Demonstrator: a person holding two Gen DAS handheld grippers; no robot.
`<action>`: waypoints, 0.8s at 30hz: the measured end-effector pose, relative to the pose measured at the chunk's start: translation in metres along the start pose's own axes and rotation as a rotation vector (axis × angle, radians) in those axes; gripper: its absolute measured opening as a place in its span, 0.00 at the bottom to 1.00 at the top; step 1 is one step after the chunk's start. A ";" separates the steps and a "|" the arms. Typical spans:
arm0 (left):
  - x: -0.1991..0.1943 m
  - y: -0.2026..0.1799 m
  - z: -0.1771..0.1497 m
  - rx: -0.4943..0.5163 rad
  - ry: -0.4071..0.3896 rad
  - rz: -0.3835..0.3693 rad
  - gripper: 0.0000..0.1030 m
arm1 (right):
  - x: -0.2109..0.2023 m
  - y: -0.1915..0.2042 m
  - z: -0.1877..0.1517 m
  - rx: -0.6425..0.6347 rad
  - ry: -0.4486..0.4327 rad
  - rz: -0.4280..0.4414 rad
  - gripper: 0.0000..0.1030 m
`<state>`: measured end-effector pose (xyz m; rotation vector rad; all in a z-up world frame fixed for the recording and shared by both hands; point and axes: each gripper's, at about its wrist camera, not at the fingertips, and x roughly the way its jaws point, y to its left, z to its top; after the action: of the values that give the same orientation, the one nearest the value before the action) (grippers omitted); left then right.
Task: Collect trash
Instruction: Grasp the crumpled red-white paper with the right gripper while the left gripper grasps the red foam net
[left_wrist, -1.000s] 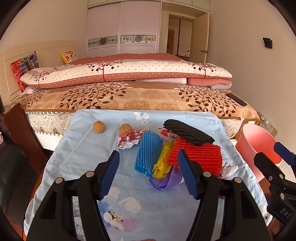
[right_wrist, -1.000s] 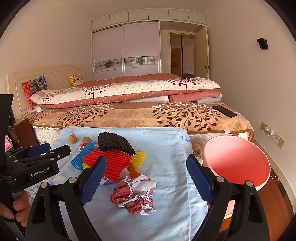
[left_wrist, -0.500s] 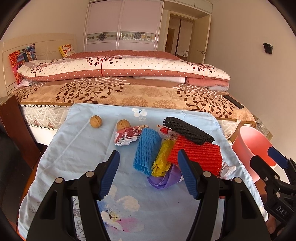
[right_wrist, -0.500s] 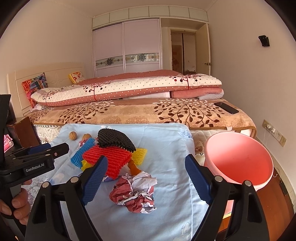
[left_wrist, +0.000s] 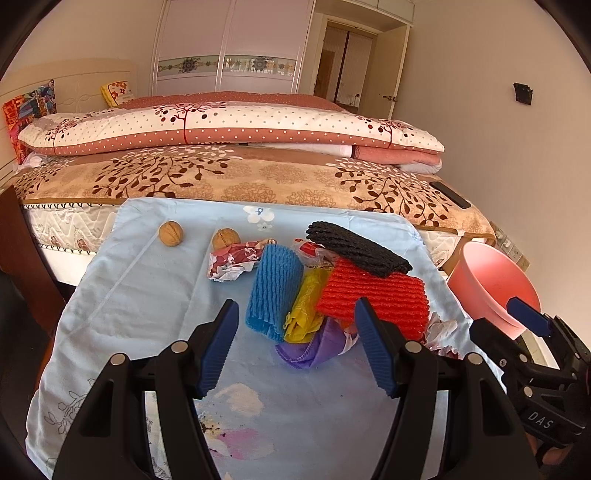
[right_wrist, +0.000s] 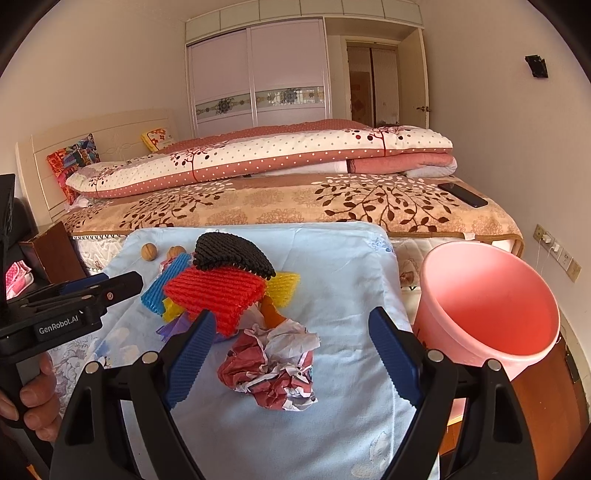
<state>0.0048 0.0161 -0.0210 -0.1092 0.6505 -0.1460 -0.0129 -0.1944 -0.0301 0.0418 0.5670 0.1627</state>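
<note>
A heap of trash lies on a light blue cloth (left_wrist: 147, 302): a blue foam net (left_wrist: 273, 291), a red foam net (left_wrist: 373, 295), a black foam net (left_wrist: 354, 251), yellow (left_wrist: 306, 310) and purple (left_wrist: 314, 350) wrappers, and a crumpled red-white paper (left_wrist: 232, 258). Another crumpled red-white paper ball (right_wrist: 273, 365) lies between my right gripper's fingers. My left gripper (left_wrist: 295, 347) is open, just short of the heap. My right gripper (right_wrist: 291, 354) is open, around the paper ball without touching it. A pink bucket (right_wrist: 491, 306) stands right of the cloth.
Two walnuts (left_wrist: 170, 233) (left_wrist: 225, 238) lie at the cloth's far left. A bed with quilts (left_wrist: 229, 125) is behind, with a phone (right_wrist: 461, 195) on its right edge. A dark wooden cabinet (left_wrist: 22, 258) stands on the left. Wall sockets (right_wrist: 554, 251) are at right.
Both grippers have moved slightly forward and down toward the trash. Their jaws stay open; nothing was picked up.
</note>
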 end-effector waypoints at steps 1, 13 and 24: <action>0.000 0.000 0.000 -0.002 0.001 -0.004 0.64 | 0.004 0.000 -0.002 0.001 0.020 0.009 0.81; 0.001 0.000 -0.001 -0.016 0.011 -0.090 0.64 | 0.044 -0.009 -0.022 0.052 0.236 0.078 0.67; 0.015 -0.008 -0.005 -0.086 0.093 -0.230 0.64 | 0.047 -0.008 -0.028 0.033 0.273 0.140 0.32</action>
<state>0.0126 0.0052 -0.0323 -0.2616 0.7365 -0.3462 0.0127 -0.1948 -0.0794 0.0925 0.8399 0.2980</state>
